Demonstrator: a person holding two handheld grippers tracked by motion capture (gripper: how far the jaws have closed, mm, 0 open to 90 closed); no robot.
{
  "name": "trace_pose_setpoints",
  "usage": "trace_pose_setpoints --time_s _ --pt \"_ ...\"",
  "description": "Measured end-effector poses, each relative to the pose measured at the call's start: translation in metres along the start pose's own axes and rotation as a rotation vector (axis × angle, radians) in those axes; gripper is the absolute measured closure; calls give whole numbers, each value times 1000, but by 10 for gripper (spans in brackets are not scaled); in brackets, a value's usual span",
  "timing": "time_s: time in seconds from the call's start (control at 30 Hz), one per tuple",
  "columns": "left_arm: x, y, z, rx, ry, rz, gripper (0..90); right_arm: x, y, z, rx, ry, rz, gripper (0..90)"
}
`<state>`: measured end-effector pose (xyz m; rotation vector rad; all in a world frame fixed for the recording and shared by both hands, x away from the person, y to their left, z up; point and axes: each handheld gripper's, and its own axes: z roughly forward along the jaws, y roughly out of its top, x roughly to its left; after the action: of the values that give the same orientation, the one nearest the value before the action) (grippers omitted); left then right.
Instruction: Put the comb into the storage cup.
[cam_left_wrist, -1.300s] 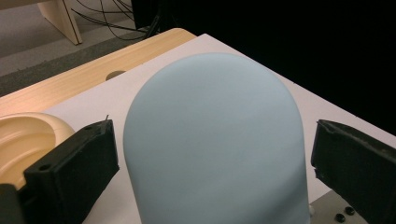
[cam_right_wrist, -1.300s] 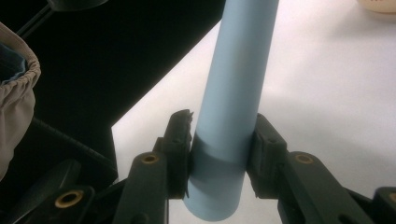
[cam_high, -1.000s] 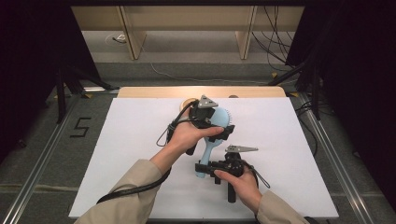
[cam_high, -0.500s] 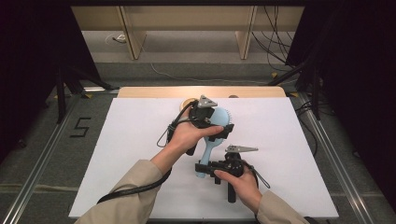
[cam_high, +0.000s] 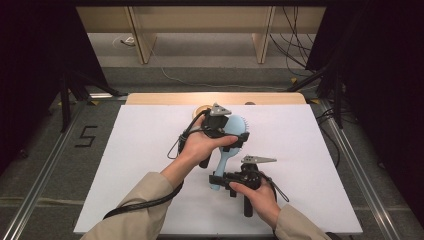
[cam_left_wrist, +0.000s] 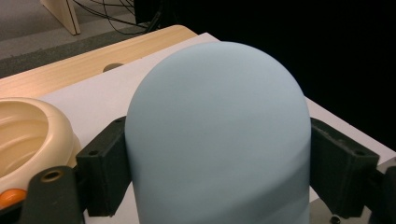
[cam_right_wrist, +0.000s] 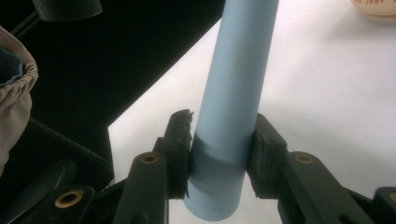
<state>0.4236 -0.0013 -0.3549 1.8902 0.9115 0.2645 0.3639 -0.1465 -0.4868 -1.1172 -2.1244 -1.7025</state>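
Observation:
A light-blue hairbrush is held above the white table between both grippers. My left gripper grips the rounded brush head; its black jaws have just been closing and now sit flush against both sides of the head. My right gripper is shut on the lower end of the brush's round handle, with its pads pressed on either side. The brush's smooth back faces the left gripper's camera, and its bristles are hidden there.
A cream-coloured round bowl sits on the table just beyond the left hand, near the wooden back edge. The white table sheet spreads to both sides. Dark floor and cables lie past the table's edges.

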Motion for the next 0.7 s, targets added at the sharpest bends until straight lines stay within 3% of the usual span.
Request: trace_pose_setpoints --time_s 0.53,0.7 --pt "-3 -4 -5 -40 -28 39 187 0 -1 1 -11 -47 -46 641" --pt "-4 -5 -7 -45 -26 47 188 0 -1 1 -11 -68 -59 576"
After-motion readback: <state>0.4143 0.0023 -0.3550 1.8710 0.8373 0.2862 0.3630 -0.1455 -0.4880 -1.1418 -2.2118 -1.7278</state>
